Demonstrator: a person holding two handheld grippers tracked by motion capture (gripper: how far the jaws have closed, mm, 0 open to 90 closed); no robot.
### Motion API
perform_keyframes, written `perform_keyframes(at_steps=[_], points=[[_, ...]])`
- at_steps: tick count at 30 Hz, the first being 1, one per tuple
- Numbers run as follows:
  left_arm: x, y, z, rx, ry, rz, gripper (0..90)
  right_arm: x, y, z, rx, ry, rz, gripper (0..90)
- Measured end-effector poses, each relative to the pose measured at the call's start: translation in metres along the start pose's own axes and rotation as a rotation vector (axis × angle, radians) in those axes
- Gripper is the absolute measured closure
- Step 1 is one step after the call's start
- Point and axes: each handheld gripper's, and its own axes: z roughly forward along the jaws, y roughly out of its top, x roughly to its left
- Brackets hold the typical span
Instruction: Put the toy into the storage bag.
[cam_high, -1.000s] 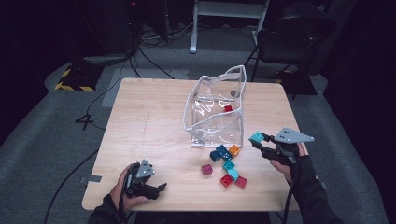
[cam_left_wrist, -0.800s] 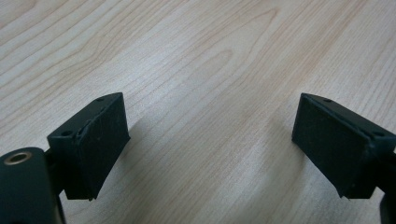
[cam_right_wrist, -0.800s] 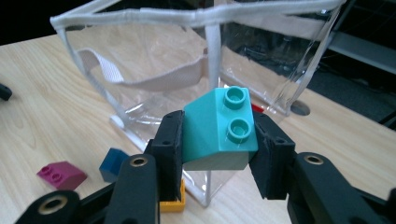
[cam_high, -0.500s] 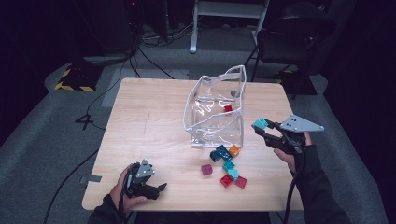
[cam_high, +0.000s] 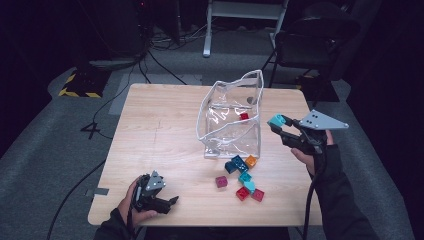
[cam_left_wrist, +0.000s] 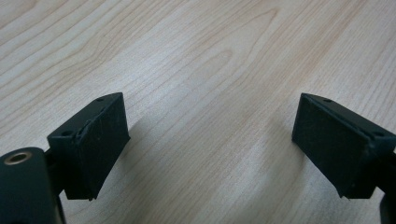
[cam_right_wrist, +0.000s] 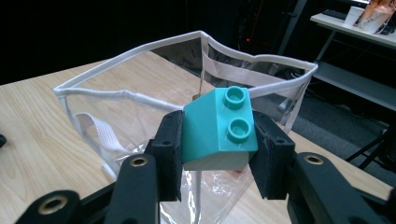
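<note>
A person's right gripper (cam_high: 278, 126) hangs in the air above the right edge of a wooden desk (cam_high: 160, 130), its two black jaws clamped on the flat sides of a teal sloped brick (cam_right_wrist: 219, 128) whose two studs face up. Directly ahead of the jaws, toward the desk's middle, stands a clear plastic bag (cam_high: 230, 120) with a white-trimmed open mouth; the near rim sits just below and beyond the brick. A red brick (cam_high: 244, 116) lies inside. More loose bricks (cam_high: 242, 175) lie on the desk in front of the bag. The left gripper (cam_high: 167, 202) rests near the front-left corner, jaws apart and empty, much farther from the bag.
</note>
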Motion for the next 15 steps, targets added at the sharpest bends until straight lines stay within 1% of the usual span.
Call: perform_keyframes(at_steps=[2, 3, 9, 10, 11, 15], points=[[0.000, 0.000, 0.000, 0.000, 0.000, 0.000, 11.0, 0.000, 0.008, 0.004, 0.005, -0.005, -0.015, 59.2], [0.000, 0.000, 0.000, 0.000, 0.000, 0.000, 11.0, 0.000, 0.008, 0.004, 0.005, -0.005, -0.015, 59.2], [0.000, 0.000, 0.000, 0.000, 0.000, 0.000, 11.0, 0.004, 0.023, 0.013, -0.002, -0.003, -0.025, 59.2], [0.000, 0.000, 0.000, 0.000, 0.000, 0.000, 11.0, 0.004, 0.023, 0.013, -0.002, -0.003, -0.025, 59.2], [0.000, 0.000, 0.000, 0.000, 0.001, 0.000, 11.0, 0.006, 0.027, 0.016, -0.006, -0.002, -0.030, 59.2], [0.000, 0.000, 0.000, 0.000, 0.000, 0.000, 11.0, 0.010, 0.032, 0.022, -0.009, -0.003, -0.031, 59.2]])
